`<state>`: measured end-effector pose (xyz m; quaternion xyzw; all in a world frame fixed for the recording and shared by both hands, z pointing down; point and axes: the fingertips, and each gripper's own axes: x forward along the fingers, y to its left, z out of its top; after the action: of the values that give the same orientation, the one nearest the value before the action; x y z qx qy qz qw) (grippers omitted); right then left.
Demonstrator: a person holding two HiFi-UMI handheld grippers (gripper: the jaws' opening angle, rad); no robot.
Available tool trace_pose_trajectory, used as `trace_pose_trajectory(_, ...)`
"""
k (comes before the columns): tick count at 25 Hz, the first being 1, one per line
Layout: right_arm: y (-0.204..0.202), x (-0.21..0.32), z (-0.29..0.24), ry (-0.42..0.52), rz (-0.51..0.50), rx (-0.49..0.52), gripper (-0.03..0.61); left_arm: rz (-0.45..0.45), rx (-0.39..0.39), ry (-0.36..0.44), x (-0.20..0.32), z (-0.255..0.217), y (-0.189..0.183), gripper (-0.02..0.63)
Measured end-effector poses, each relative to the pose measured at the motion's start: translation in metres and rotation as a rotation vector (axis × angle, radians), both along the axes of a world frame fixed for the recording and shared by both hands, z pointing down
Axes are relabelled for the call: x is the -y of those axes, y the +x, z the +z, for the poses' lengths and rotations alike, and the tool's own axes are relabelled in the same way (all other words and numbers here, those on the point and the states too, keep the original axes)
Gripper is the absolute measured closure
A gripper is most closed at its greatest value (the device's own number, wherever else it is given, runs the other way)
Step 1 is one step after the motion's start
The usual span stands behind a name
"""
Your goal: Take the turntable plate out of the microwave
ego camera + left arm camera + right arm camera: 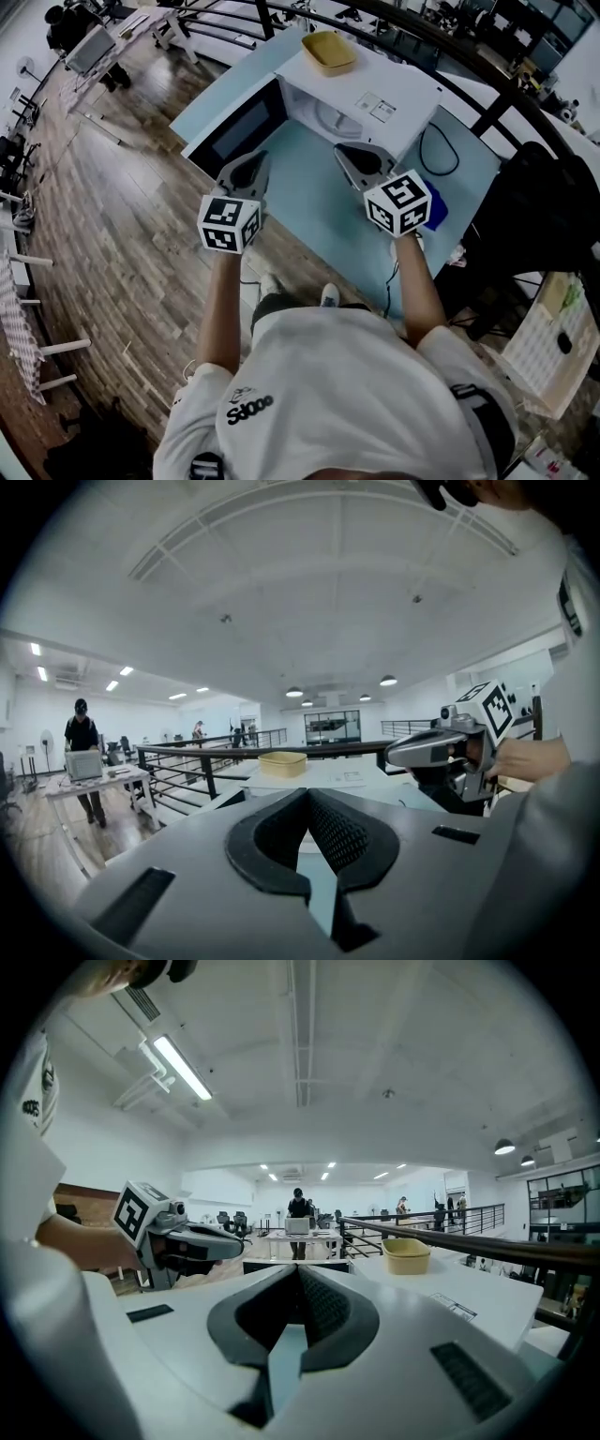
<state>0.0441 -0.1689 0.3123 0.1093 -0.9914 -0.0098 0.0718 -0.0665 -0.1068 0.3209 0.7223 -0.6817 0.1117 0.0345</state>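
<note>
Left hand-held gripper (251, 169): closed, empty, over table's (309, 202) near edge.
Right hand-held gripper (354, 161): closed, empty.
Microwave (384, 98): door (239, 127) open, turntable plate (333, 120) inside.
Yellow bowl (328, 52): atop microwave.

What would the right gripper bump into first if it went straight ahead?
Probably the open microwave: the right gripper points into its mouth, toward the plate. Depth is unclear.

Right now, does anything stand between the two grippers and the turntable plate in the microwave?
Nothing visible does. The microwave door stands open to the left, so the turntable plate lies exposed inside, ahead of the left gripper and right gripper, both shut and empty. The yellow bowl sits on top, out of the way.
</note>
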Motion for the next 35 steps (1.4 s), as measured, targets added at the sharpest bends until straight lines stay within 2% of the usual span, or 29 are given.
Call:
trace_pose_trajectory(3,-0.002,0.014,0.01,0.008,0.03,-0.02,0.572,0.011,0.047,0.01,0.02,0.007,-0.004,0.595)
trace_pose_trajectory(5,-0.007,0.022,0.019,0.03,0.047,-0.039,0.572,0.05,0.007,0.027,0.031,0.011,-0.005,0.597)
trace_pose_trajectory(8,-0.013,0.033,0.027,0.058,0.101,-0.05,0.572,0.155,-0.099,0.06,0.052,0.012,-0.007,0.596)
trace_pose_trajectory(10,-0.02,0.047,0.025,0.058,0.151,-0.038,0.572,0.215,-0.109,0.073,0.072,0.009,-0.014,0.595)
trace_pose_trajectory(14,-0.041,0.064,0.019,0.071,0.215,-0.029,0.572,0.264,-0.038,0.065,0.111,0.014,-0.042,0.595)
trace_pose_trajectory(17,-0.058,0.079,0.017,0.064,0.285,-0.018,0.572,0.273,0.054,0.053,0.136,0.018,-0.067,0.595)
trace_pose_trajectory(19,-0.069,0.091,0.021,0.06,0.348,-0.025,0.572,0.285,0.07,0.041,0.15,0.021,-0.083,0.595)
trace_pose_trajectory(24,-0.097,0.112,0.042,-0.017,0.444,-0.022,0.572,0.364,-0.021,-0.015,0.176,0.043,-0.111,0.595)
trace_pose_trajectory(30,-0.113,0.117,0.073,-0.086,0.553,-0.054,0.572,0.432,-0.065,-0.041,0.188,0.072,-0.121,0.596)
trace_pose_trajectory(35,-0.104,0.126,0.103,-0.136,0.646,-0.101,0.572,0.486,-0.256,-0.1,0.197,0.096,-0.104,0.595)
